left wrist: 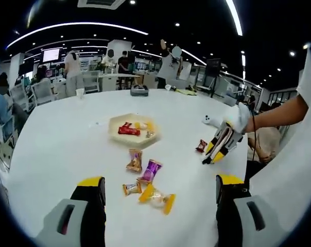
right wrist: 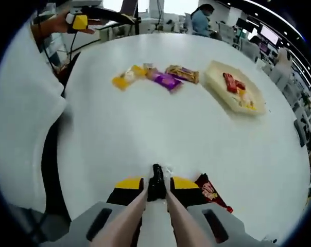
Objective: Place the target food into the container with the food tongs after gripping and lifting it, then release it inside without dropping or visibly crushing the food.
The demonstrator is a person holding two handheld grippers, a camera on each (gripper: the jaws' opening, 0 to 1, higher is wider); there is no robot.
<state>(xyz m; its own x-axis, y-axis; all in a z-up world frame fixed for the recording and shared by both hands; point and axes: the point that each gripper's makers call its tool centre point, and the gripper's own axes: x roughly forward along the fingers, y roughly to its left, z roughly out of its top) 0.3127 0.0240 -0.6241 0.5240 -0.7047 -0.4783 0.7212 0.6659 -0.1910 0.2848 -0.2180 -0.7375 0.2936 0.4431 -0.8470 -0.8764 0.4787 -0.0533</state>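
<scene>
**Tongs down beside the red packet**

My right gripper (right wrist: 156, 188) is clenched on the tongs (right wrist: 156, 181), tips closed at the table (right wrist: 145, 134), nothing between them. The red packet (right wrist: 211, 191) lies just right of the tips, likely my target, so I'm low for the pick. My left gripper (left wrist: 159, 191) hangs released over the loose sweets (left wrist: 156, 198). The tray (left wrist: 132, 131) already holds sweets and sits well apart. I judge the path clear; people and chairs stay far back.
</scene>
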